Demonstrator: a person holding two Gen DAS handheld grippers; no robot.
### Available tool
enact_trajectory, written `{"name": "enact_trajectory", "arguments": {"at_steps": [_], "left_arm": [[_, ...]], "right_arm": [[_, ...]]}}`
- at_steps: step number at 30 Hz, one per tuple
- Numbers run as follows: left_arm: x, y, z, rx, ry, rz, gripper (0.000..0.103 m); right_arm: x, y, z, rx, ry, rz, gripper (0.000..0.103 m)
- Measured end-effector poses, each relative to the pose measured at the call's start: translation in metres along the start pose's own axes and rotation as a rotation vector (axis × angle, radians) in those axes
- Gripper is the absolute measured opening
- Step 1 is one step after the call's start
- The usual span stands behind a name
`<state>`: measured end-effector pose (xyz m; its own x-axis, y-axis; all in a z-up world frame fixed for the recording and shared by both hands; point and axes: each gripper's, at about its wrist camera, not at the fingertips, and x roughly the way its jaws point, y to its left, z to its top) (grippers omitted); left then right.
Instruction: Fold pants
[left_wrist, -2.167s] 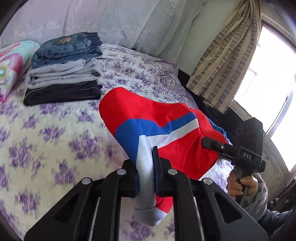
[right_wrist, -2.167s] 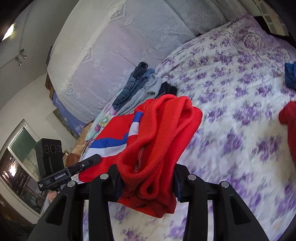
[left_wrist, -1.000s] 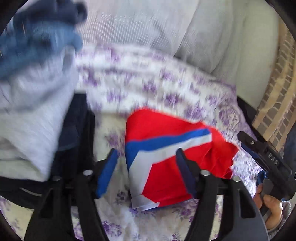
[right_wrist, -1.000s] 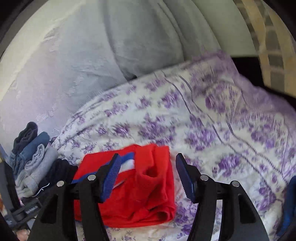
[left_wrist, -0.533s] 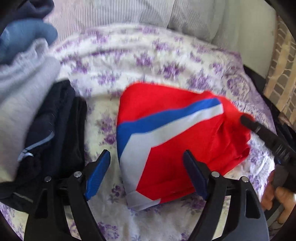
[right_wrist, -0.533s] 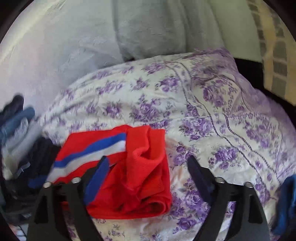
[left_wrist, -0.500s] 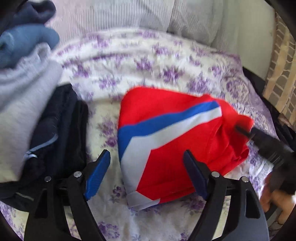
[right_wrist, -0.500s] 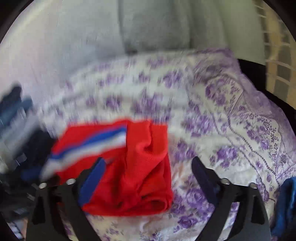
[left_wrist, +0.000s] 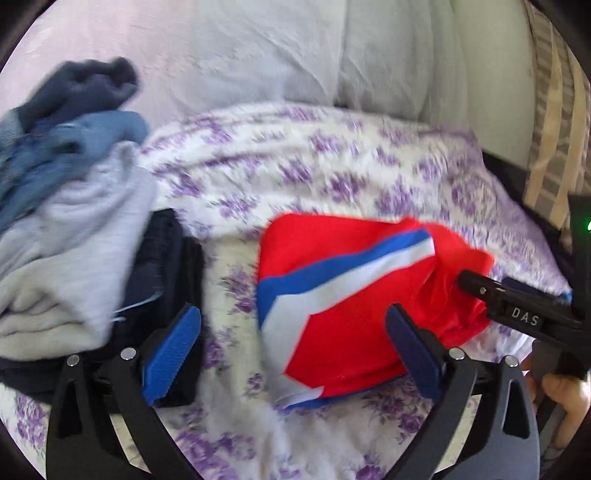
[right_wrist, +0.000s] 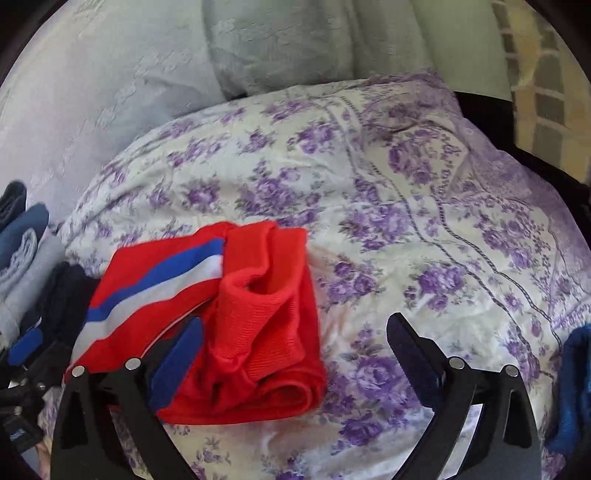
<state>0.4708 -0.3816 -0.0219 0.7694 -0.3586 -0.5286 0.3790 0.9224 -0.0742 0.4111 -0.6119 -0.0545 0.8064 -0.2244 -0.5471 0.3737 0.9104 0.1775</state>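
1. The folded red pants (left_wrist: 354, 295) lie on the bed (right_wrist: 406, 229), long axis running from 9 to 3 o'clock.
2. The left hand-held gripper (left_wrist: 295, 343) is opening, nothing between its jaws; the pants sit at its 1 o'clock.
3. The right hand-held gripper (right_wrist: 295, 347) stands wide and empty, pants at 10 o'clock, their thick end under its left finger.
4. A stack of folded clothes (left_wrist: 74, 240) sits just beside the pants at 9 o'clock.

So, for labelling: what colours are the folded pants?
Red pants with a blue-and-white stripe; clearest in the left wrist view.
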Motion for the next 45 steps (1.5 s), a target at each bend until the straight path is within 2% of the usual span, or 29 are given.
{"name": "enact_trajectory", "arguments": {"at_steps": [2,5,9,11,19,25,29,34,38,41,45], "left_arm": [[-0.012,0.006,-0.003,-0.027,0.004,0.001,0.098],[-0.034,0.014,-0.014,-0.054,0.053,-0.015,0.098],[-0.066,0.017,-0.033,-0.028,0.068,0.006,0.098],[-0.083,0.017,-0.044,-0.02,0.07,0.028,0.098],[-0.155,0.017,-0.081,-0.017,0.05,0.038,0.098],[-0.203,0.006,-0.097,0.014,0.006,0.047,0.098],[-0.225,-0.006,-0.098,0.044,-0.032,0.089,0.098],[-0.231,-0.013,-0.092,0.043,-0.034,0.106,0.098],[-0.224,-0.016,-0.078,0.054,-0.06,0.16,0.098],[-0.215,-0.016,-0.067,0.044,-0.057,0.137,0.098],[-0.189,-0.016,-0.053,-0.006,-0.021,0.11,0.098]], "right_arm": [[-0.012,-0.007,-0.005,0.042,-0.055,-0.023,0.099],[-0.032,-0.011,-0.013,0.073,-0.147,-0.078,0.099],[-0.067,-0.01,-0.03,0.087,-0.21,-0.104,0.099],[-0.083,-0.011,-0.041,0.108,-0.208,-0.078,0.099],[-0.153,0.003,-0.094,0.131,-0.167,-0.01,0.099],[-0.208,0.025,-0.132,0.085,-0.197,0.018,0.099],[-0.228,0.036,-0.141,0.041,-0.225,0.003,0.099],[-0.239,0.042,-0.141,0.008,-0.255,-0.05,0.099],[-0.243,0.048,-0.13,-0.046,-0.303,-0.067,0.099],[-0.241,0.055,-0.112,-0.089,-0.306,-0.083,0.099],[-0.222,0.062,-0.087,-0.093,-0.256,-0.131,0.099]]}}
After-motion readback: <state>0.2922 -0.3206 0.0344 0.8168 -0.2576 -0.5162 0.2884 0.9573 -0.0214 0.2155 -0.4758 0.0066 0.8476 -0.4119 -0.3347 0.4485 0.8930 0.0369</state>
